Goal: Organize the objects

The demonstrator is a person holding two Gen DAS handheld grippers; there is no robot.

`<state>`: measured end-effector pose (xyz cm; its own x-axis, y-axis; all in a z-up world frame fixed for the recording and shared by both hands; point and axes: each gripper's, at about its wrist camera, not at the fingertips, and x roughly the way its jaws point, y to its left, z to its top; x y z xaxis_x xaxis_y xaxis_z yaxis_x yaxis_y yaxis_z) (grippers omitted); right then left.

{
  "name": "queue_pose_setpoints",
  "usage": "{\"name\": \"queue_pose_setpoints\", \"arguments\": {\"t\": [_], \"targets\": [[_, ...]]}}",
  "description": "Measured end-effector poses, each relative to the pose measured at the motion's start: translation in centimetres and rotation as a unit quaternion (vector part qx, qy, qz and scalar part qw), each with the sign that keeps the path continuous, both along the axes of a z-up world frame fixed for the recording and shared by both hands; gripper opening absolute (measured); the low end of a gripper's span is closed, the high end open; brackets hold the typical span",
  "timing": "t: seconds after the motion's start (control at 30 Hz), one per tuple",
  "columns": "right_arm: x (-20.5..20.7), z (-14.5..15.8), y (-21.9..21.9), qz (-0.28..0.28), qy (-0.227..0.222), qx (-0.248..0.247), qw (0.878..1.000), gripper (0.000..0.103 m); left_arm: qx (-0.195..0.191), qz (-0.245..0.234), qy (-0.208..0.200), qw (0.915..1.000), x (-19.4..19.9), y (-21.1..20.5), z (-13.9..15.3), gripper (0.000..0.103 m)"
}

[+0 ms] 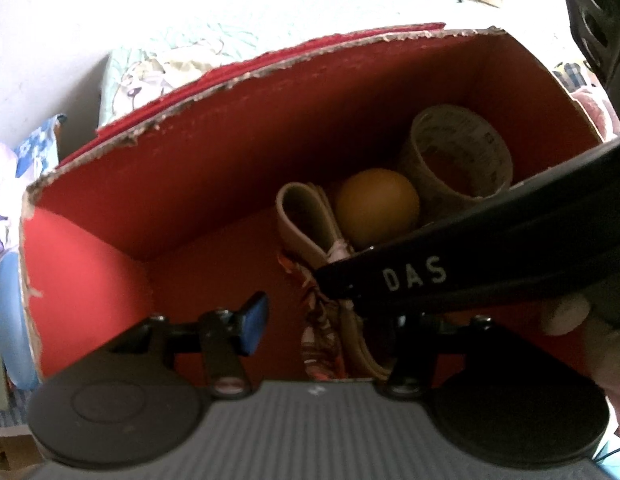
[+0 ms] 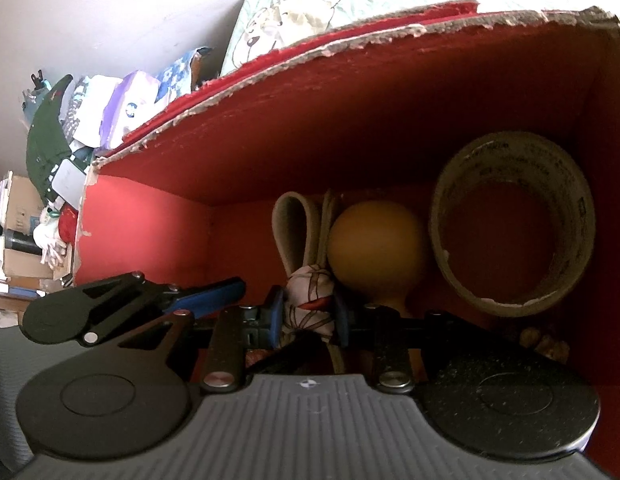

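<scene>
Strap bundle (image 2: 307, 300) lies lengthwise, loop toward the box's (image 2: 350, 120) far wall, in right jaws; left jaws empty, apart.

White letters "DAS" stand on the black gripper arm (image 1: 462, 264) crossing the left wrist view. Print inside the tape roll (image 2: 514, 220) is too blurred to read.

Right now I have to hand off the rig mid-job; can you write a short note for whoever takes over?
Right gripper: jaws shut on the cloth-wrapped beige strap bundle, low inside the red box.
Left gripper: holding nothing, jaws open, hanging over the box's bare left side.
In the box: orange ball beside the bundle, tape roll at the right.
Done: ball and tape are in.
Left: release the bundle, withdraw both grippers.
</scene>
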<state>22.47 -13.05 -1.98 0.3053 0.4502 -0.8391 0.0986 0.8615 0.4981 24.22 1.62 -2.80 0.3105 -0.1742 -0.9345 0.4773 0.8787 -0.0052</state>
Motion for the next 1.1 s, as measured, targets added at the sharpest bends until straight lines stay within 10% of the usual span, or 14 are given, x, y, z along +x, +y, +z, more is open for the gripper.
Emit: {"name": "queue_pose_setpoints", "arguments": {"t": [1.1], "targets": [[-0.58,0.81,-0.68,-0.011,-0.042,0.021,0.999,0.021,0.011,0.013,-0.013,0.9998,-0.61,-0.72,0.32,0.066]]}}
